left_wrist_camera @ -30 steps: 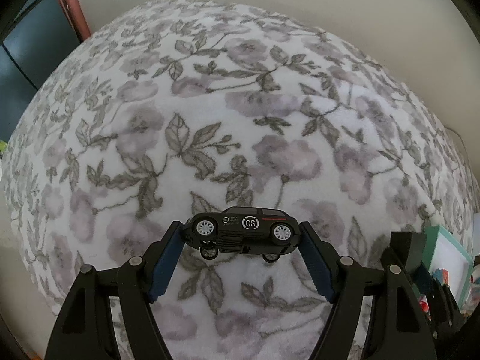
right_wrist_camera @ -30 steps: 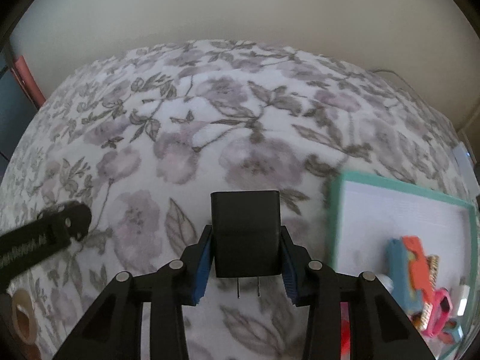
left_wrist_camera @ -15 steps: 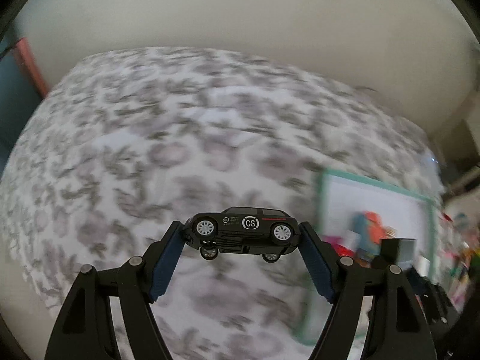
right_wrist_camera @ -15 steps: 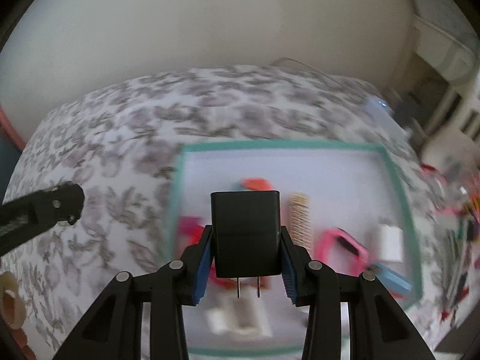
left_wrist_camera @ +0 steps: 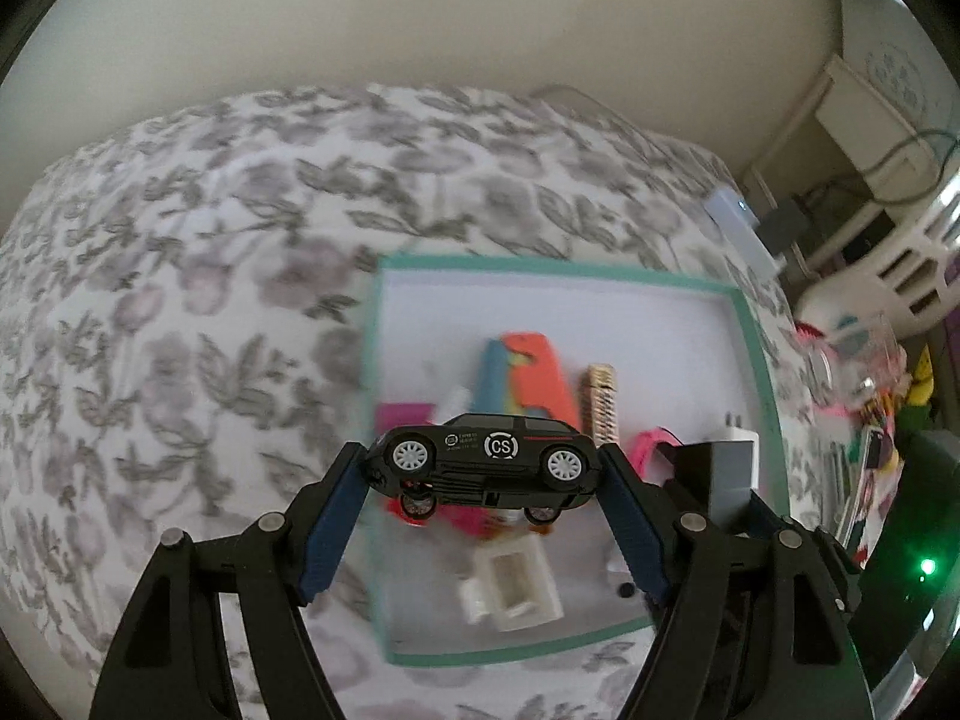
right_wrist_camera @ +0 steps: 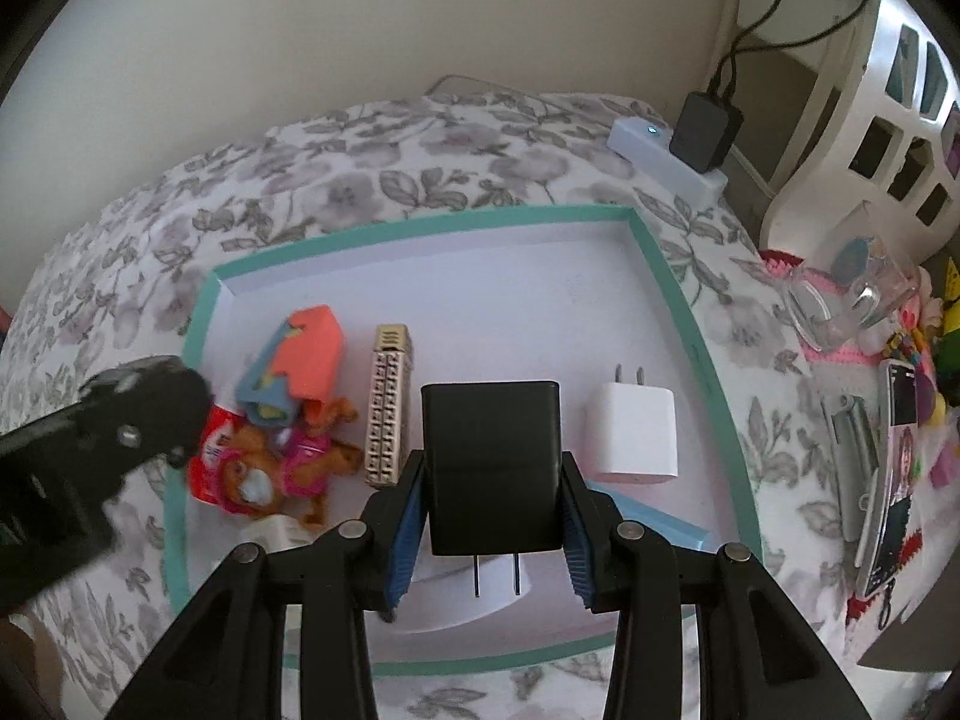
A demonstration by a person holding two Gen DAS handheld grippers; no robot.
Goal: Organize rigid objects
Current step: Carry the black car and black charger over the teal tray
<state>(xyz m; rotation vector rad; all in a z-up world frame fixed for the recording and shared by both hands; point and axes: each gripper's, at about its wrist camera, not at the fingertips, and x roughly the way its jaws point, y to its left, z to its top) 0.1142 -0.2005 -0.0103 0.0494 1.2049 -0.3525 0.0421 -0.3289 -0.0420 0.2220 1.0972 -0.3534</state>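
Left wrist view first: left gripper (left_wrist_camera: 483, 468) clamped nose-to-tail on a black toy car (left_wrist_camera: 483, 462), wheels turned sideways toward the lens, probably because the long ends give the pads flat purchase. Hanging over the near-left part of a teal-rimmed tray (left_wrist_camera: 372, 420) on a floral bedspread (left_wrist_camera: 180, 312), seemingly lined up for a drop beside the toys already gathered there. Right wrist view next: along the tray's left edge, an orange and blue toy (right_wrist_camera: 300, 360) and a plush figure (right_wrist_camera: 282, 468), touching; just right of them a tan comb-like piece (right_wrist_camera: 387, 402); then right gripper (right_wrist_camera: 491, 480) closed on a black charger (right_wrist_camera: 491, 462), prongs pointing back toward the camera, held above the tray's middle; beside it a white charger (right_wrist_camera: 635, 435) lying flat, a likely neighbour for the black one, like with like.
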